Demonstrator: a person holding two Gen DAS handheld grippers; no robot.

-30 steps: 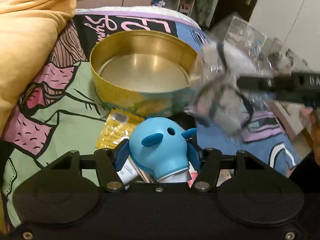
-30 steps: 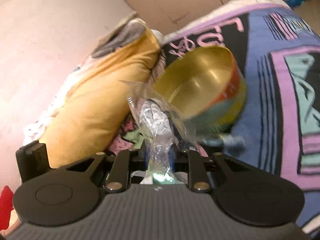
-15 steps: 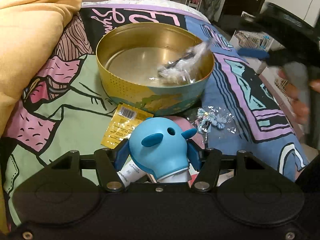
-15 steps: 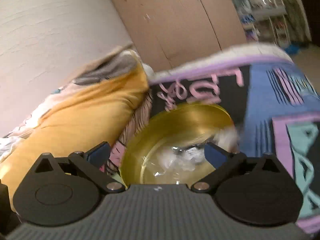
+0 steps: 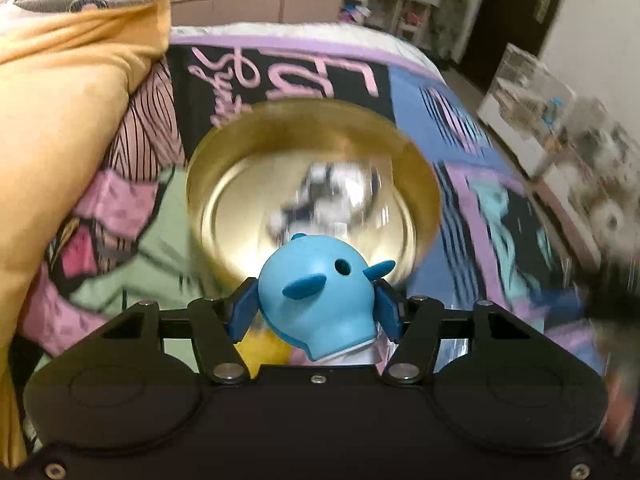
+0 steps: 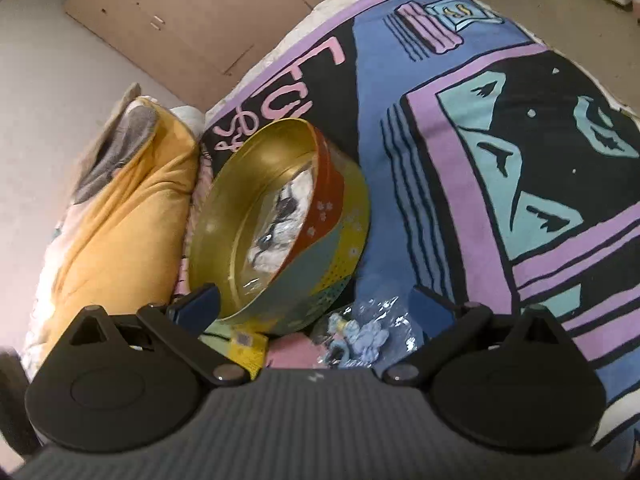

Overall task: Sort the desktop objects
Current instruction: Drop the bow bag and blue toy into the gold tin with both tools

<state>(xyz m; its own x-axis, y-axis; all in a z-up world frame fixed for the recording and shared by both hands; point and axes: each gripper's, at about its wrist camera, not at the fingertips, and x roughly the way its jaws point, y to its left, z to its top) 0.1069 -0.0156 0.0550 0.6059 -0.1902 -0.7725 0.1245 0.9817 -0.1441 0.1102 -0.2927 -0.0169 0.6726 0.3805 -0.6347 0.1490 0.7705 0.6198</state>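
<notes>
My left gripper is shut on a blue round toy with small fins, held just in front of the gold round tin. A clear plastic bag with white and black contents lies inside the tin; it also shows in the right wrist view. My right gripper is open and empty, low beside the tin. Between its fingers lies a small clear packet of pale blue pieces.
A yellow packet lies by the tin's near side. A yellow pillow fills the left. The patterned bedspread stretches right. Shelves and boxes stand past the bed's right edge.
My right gripper opened and dropped the clear bag into the tin, then pulled back and down. My left gripper moved forward toward the tin with the blue toy.
</notes>
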